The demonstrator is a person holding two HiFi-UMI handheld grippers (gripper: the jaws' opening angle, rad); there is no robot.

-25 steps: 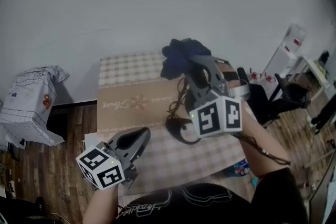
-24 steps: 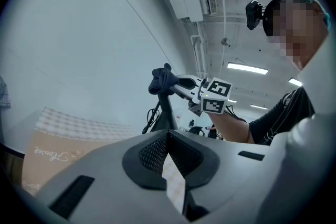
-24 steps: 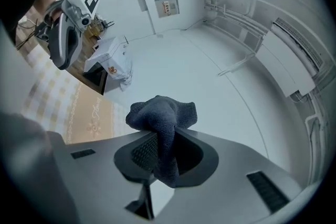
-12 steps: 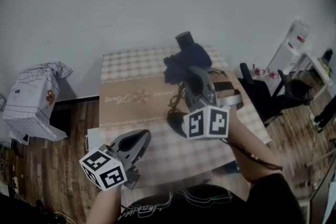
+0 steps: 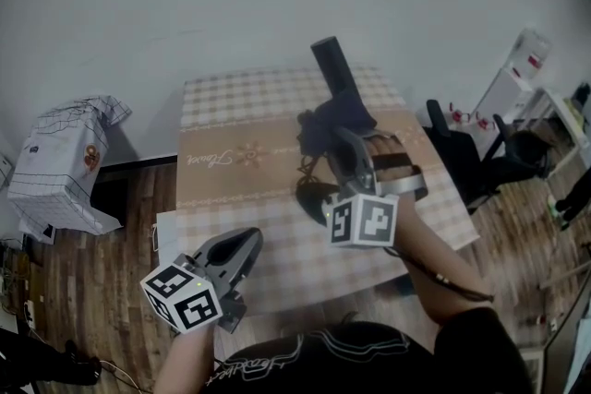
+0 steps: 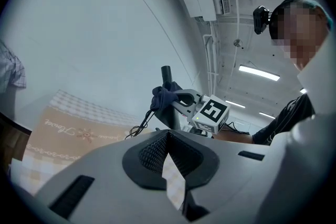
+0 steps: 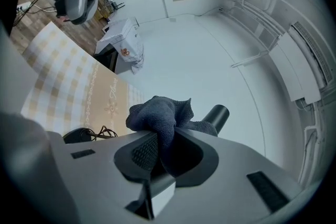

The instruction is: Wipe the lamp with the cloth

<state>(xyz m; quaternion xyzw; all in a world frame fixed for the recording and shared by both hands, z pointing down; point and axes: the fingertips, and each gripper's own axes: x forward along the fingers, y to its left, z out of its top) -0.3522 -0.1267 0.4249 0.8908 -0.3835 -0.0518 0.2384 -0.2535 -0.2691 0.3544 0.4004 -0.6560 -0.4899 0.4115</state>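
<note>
On the checked surface (image 5: 231, 235), head view: black lamp (image 5: 331, 62) stands near the far edge, its head tilted up and away, its base (image 5: 312, 198) and tangled cord (image 5: 309, 166) on the near side. Dark blue cloth (image 5: 340, 117) is bunched against the lamp's arm just below the head. Right gripper (image 5: 337, 136) reaches in from the near right with the cloth at its tip. Left gripper (image 5: 242, 243) hangs low at the near-left edge of the surface, well apart from the lamp. White box (image 5: 60, 171) sits on the wooden floor to the left.

Left gripper view: left gripper (image 6: 168, 136) has its jaws together at the tips, nothing between them – only a sliver of the surface shows through the gap behind. Ahead, the lamp (image 6: 167, 73) rises with the cloth (image 6: 161, 97) wrapped at its arm and the right gripper (image 6: 181, 98) on it; the cord (image 6: 137, 128) trails down to the surface (image 6: 68, 123).

Right gripper view: right gripper (image 7: 164, 147) has its jaws clamped on the cloth (image 7: 157, 115) – a fold runs down between the pads, the rest bulges above them. Lamp head (image 7: 216, 113) pokes out just behind the cloth; whether they touch can't be read from this angle. Lamp base (image 7: 77, 135) lies lower left on the surface (image 7: 58, 68).
</note>
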